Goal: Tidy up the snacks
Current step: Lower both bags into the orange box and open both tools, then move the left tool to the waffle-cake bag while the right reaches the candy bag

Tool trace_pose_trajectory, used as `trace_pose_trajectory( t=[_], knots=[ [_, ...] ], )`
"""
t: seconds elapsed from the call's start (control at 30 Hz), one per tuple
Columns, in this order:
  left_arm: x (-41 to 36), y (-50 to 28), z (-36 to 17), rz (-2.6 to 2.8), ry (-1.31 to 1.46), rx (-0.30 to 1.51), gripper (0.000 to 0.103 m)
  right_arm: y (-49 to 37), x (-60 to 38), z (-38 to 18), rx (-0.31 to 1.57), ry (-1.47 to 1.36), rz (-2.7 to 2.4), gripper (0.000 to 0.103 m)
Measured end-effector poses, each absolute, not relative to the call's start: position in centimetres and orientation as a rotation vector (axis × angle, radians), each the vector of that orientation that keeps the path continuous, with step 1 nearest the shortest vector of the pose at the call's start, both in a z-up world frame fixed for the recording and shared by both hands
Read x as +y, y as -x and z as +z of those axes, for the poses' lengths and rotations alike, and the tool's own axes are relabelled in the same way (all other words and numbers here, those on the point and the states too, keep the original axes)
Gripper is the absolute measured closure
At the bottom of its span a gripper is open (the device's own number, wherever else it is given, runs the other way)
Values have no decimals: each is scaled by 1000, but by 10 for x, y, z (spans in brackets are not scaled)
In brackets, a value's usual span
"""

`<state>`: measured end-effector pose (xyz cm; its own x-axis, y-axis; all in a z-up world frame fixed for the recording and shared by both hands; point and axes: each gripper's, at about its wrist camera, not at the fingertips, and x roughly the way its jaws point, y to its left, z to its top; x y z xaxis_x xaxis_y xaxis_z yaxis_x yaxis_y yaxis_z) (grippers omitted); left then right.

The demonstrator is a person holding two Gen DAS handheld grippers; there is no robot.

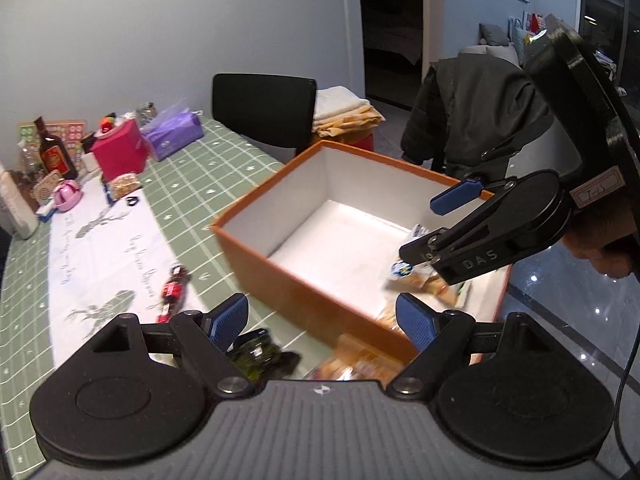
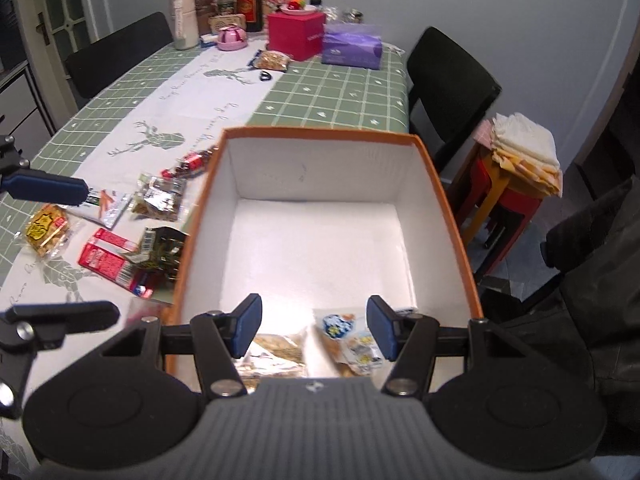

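An orange box (image 2: 448, 200) with a white inside stands on the table; it also shows in the left wrist view (image 1: 280, 280). My right gripper (image 2: 314, 326) is open and empty above the box's near end, over a blue-printed snack packet (image 2: 352, 340) and a clear cracker packet (image 2: 276, 350) lying inside. It shows in the left wrist view (image 1: 432, 224) too. My left gripper (image 1: 322, 322) is open and empty, low over a dark green packet (image 1: 260, 354) beside the box. Loose snacks lie left of the box: red packets (image 2: 108, 260), a dark green packet (image 2: 160, 248), a yellow cookie pack (image 2: 46, 234).
The table's far end holds a bottle (image 2: 250, 0), a red box (image 2: 294, 36), a purple tissue pack (image 2: 352, 46) and a pink object (image 2: 231, 38). Black chairs (image 2: 448, 80) stand around. A stool with folded cloths (image 2: 520, 152) is at the right.
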<state>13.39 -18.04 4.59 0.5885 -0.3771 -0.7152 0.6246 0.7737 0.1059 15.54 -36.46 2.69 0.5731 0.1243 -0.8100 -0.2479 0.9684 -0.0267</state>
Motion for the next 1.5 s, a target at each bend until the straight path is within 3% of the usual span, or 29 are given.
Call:
trace_pose_trajectory(
  t=[0.4, 0.73, 1.33, 1.5],
  knots=[
    [-63, -121, 46, -453, -271, 750, 5, -133, -281, 39, 907, 258, 327, 46],
    [5, -120, 12, -358, -186, 799, 5, -113, -231, 20, 913, 375, 462, 45],
    [37, -115, -31, -323, -315, 879, 5, -79, -194, -67, 1079, 741, 776, 45],
    [38, -114, -33, -327, -315, 891, 5, -83, -193, -85, 1105, 809, 777, 40]
  ],
)
